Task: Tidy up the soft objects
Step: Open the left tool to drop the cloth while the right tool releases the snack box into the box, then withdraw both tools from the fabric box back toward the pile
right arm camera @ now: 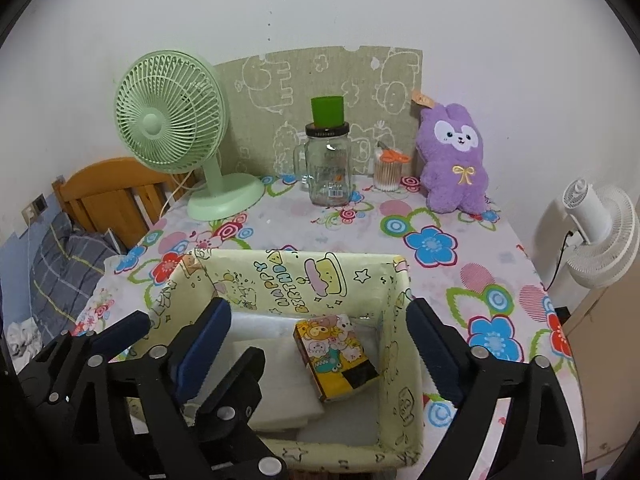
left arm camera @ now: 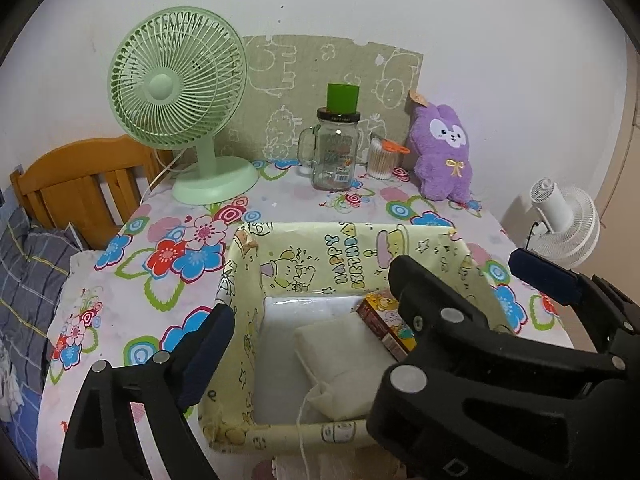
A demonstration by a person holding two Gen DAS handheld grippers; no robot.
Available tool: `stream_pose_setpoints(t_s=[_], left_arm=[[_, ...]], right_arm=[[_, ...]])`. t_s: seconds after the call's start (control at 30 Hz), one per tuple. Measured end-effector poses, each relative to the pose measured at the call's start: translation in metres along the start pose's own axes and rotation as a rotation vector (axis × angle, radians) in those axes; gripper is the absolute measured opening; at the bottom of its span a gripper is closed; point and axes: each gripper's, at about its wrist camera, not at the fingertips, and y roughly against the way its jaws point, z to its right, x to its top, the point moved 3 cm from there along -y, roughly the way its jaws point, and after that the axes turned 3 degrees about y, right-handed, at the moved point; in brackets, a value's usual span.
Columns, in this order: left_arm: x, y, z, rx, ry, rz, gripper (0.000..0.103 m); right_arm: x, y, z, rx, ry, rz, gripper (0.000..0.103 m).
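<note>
Both tongs agape, empty | box [right arm camera: 400,344] | pack [right arm camera: 336,356] clearer right, perhaps tissues

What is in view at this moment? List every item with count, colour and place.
Box: 1, pale yellow printed, table front.
Tissue pack: 1, cartoon print, in box.
White pouch: 1, in box, beside pack.
Desk fan: 1, green, back left.
Jar mug: 1, clear glass, back centre.
Cup: 1, green, on jar.
Swab container: 1, clear, beside jar.
Plush: 1, purple, back right.
Floor fan: 1, white, right of table.
Tablecloth: 1, floral.
Left gripper: black, open above box.
Right gripper: black, open above box.
</note>
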Motion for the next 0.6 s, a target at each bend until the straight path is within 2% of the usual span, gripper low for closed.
stream_pose_setpoints(t_s=[0.17,0.6], left_arm=[[-0.001,0.015,0.004,0.009,-0.015,0.02,0.096],[-0.009,0.058,0.009,0.013,-0.032,0.096,0.098]], right_arm=[[0.0,0.015,-0.001,-0.009,0.009,0.026,0.101],[-0.007,0.06,-0.003,-0.011,0.003,0.072,0.101]])
